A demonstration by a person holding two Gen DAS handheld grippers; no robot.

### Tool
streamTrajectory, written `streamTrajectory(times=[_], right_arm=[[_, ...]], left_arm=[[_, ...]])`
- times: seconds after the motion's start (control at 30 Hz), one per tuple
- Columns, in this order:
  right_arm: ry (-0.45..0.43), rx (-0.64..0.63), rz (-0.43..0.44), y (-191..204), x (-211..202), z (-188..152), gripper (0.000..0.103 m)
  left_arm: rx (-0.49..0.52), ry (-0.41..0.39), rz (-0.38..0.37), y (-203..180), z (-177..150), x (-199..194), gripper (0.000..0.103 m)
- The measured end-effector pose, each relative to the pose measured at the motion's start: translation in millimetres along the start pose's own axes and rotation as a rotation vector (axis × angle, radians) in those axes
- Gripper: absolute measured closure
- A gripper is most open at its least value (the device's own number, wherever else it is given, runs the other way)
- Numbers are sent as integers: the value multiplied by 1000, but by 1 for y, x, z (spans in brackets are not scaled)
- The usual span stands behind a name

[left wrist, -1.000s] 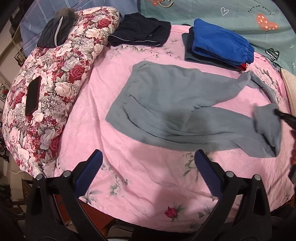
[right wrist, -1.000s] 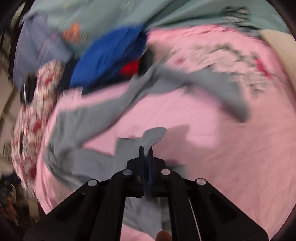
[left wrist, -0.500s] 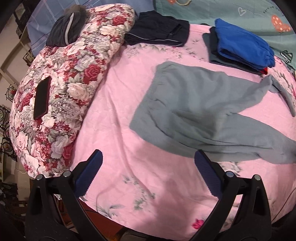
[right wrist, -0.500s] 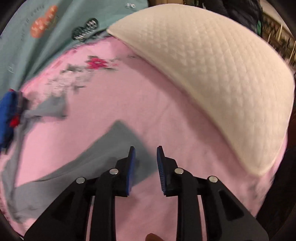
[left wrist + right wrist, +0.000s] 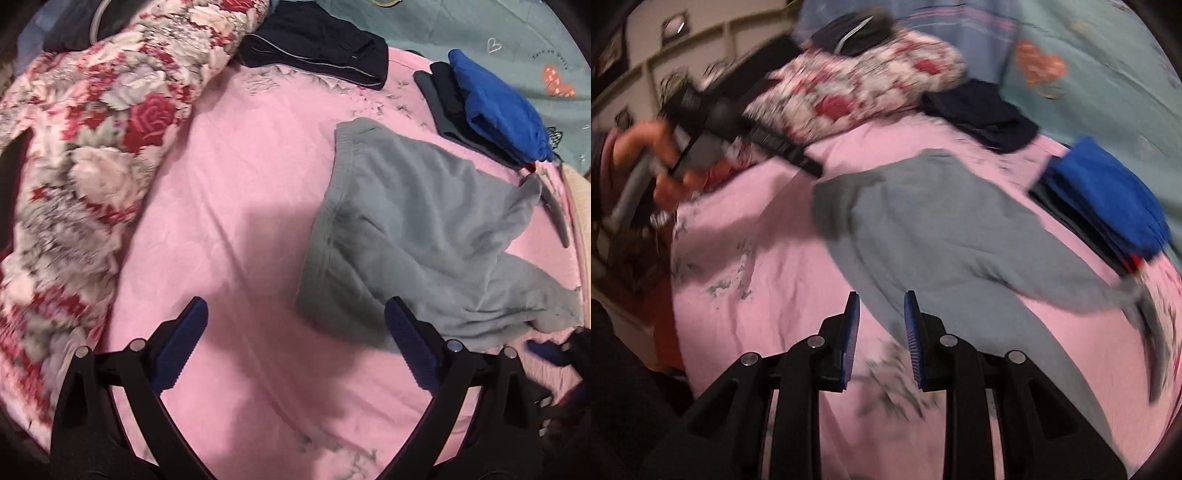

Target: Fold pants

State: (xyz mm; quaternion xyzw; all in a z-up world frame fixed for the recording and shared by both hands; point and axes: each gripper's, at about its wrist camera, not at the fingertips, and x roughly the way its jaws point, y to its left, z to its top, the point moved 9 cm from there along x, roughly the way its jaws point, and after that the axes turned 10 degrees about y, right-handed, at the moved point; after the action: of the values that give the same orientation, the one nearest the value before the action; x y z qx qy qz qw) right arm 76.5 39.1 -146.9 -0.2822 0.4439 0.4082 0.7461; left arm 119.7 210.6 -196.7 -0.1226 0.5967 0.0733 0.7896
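Observation:
Grey sweatpants [image 5: 417, 229] lie spread on the pink bed sheet [image 5: 240, 206], waistband towards the left, legs running right. My left gripper [image 5: 295, 350] is wide open and empty, just short of the waistband's near corner. My right gripper [image 5: 881, 332] is open a little and empty, just above the near leg of the grey pants [image 5: 945, 236]. The left gripper [image 5: 809, 166] also shows in the right wrist view, held in a hand near the waistband.
A floral quilt [image 5: 85, 155] is bunched at the left. Folded dark pants [image 5: 317, 44] lie at the back. A folded stack with blue pants [image 5: 498, 107] on top sits at the back right. A teal blanket [image 5: 1108, 85] lies behind.
My right gripper let go of the pant leg, opened, and swung round to face the waistband. My left gripper moved closer to the waistband and stayed open.

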Motion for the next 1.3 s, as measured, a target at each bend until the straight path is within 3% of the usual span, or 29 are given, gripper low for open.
streamTrajectory(times=[0.07, 0.23, 0.33, 0.37, 0.4, 0.43, 0.5, 0.6, 0.73, 0.93, 0.97, 1.0, 1.03, 1.1, 1.2, 1.3], right_arm=[[47, -37, -7, 17, 22, 5, 78], [166, -42, -20, 26, 64, -4, 78], [178, -12, -33, 21, 66, -9, 81], [180, 8, -47, 19, 67, -6, 89], [184, 20, -61, 19, 63, -11, 100], [194, 26, -77, 19, 65, -11, 102], [190, 26, -110, 26, 60, -2, 102], [143, 8, -103, 48, 36, 15, 103], [133, 2, -45, 73, 21, 26, 103], [230, 37, 94, 95, 47, 12, 102], [259, 55, 138, 96, 52, 10, 94], [277, 80, 141, 91, 52, 9, 77], [272, 100, 123, 85, 47, 9, 71], [191, 181, 91, 53, 21, 14, 56], [136, 358, -20, -25, -15, -1, 52], [127, 552, -179, -116, -42, -41, 52]], left_arm=[[39, 19, -37, -1, 4, 14, 13], [166, 108, -139, -12, -3, 46, 61], [214, 91, -160, -14, -4, 52, 61], [220, 83, -169, -15, -2, 52, 64], [220, 79, -191, -15, 0, 52, 80], [217, 82, -209, -15, 1, 53, 85], [213, 56, -216, -13, 3, 49, 86], [229, -26, -203, -8, 3, 25, 86], [168, -84, -201, 18, -3, -8, 86], [144, -12, -147, 44, -41, 15, 86], [143, 4, -130, 45, -45, 19, 84], [143, 8, -104, 45, -46, 19, 72], [137, -5, -66, 49, -44, 14, 46], [98, -82, -6, 61, -32, -6, 22], [67, -112, -17, 67, -14, -22, 19], [79, -200, 38, 48, 14, -40, 19]])
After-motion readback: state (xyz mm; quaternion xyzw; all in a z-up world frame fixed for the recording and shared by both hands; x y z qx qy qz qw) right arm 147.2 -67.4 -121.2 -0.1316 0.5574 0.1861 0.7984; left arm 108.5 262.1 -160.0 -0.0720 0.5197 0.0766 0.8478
